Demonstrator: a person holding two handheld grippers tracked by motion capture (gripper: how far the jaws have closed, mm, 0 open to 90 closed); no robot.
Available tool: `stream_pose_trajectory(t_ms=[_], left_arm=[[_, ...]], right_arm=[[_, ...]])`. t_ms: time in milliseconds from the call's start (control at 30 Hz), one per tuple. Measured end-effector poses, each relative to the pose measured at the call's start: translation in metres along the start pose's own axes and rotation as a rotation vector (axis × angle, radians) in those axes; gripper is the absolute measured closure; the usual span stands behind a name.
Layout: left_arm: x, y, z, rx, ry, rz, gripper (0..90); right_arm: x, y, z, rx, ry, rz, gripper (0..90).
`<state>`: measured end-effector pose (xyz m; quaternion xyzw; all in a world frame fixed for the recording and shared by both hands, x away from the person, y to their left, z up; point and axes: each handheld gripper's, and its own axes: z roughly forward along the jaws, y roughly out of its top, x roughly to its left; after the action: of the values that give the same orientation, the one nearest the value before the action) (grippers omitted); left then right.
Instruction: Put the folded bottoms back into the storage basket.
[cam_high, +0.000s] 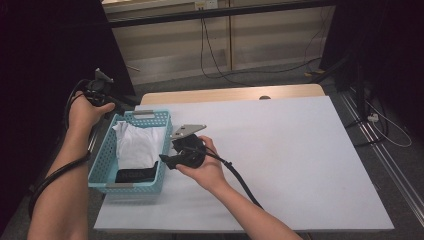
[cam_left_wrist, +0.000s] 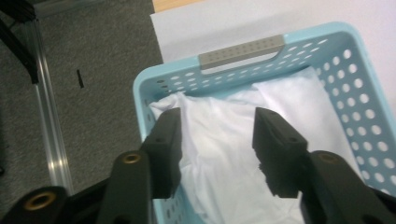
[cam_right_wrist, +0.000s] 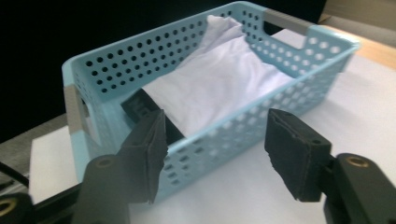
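A light blue perforated basket (cam_high: 98, 167) stands at the left of the white-covered table. Inside it lies a crumpled white cloth (cam_high: 137, 145) with a black folded item (cam_high: 136, 175) at the near end. My left gripper (cam_high: 102, 92) is held off the basket's far left corner; in its own view the left gripper (cam_left_wrist: 217, 121) is open above the white cloth (cam_left_wrist: 280, 93) and the basket (cam_left_wrist: 243, 51), nothing between the jaws. My right gripper (cam_high: 167, 161) sits beside the basket's right wall. Seen along its jaws, the right gripper (cam_right_wrist: 215, 126) is open and faces the basket (cam_right_wrist: 280, 107), white cloth (cam_right_wrist: 219, 79) and black item (cam_right_wrist: 140, 105).
A white sheet (cam_high: 280, 150) covers the table, with a wooden edge (cam_high: 230, 94) at the back. Cables (cam_high: 215, 65) run over the grey floor behind. A metal rail (cam_left_wrist: 51, 135) lies on the floor left of the basket. Each gripper trails a black cable.
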<state>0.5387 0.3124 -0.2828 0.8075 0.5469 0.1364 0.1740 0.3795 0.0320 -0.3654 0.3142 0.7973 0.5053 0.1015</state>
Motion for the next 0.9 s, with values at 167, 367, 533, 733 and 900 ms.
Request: stream_pose_trajectory(t_ms=[167, 367, 533, 733, 900], left_arm=[[-0.007, -0.011, 0.002, -0.016, -0.018, 0.006, 44.2], [-0.014, -0.027, 0.014, 0.004, -0.045, 0.017, 42.0], [-0.017, -0.038, 0.028, 0.015, -0.061, 0.009, 40.5], [-0.021, -0.044, 0.040, 0.008, -0.072, -0.008, 35.8], [-0.026, -0.048, 0.050, 0.009, -0.082, -0.002, 35.4]], right_arm=[[-0.013, -0.006, -0.018, -0.019, -0.032, 0.003, 30.3], [-0.023, -0.017, -0.030, -0.010, -0.050, 0.002, 25.9], [-0.033, -0.026, -0.037, 0.001, -0.073, 0.029, 24.2], [-0.044, -0.035, -0.046, 0.005, -0.094, 0.032, 21.9], [-0.053, -0.042, -0.050, 0.024, -0.114, 0.040, 20.4]])
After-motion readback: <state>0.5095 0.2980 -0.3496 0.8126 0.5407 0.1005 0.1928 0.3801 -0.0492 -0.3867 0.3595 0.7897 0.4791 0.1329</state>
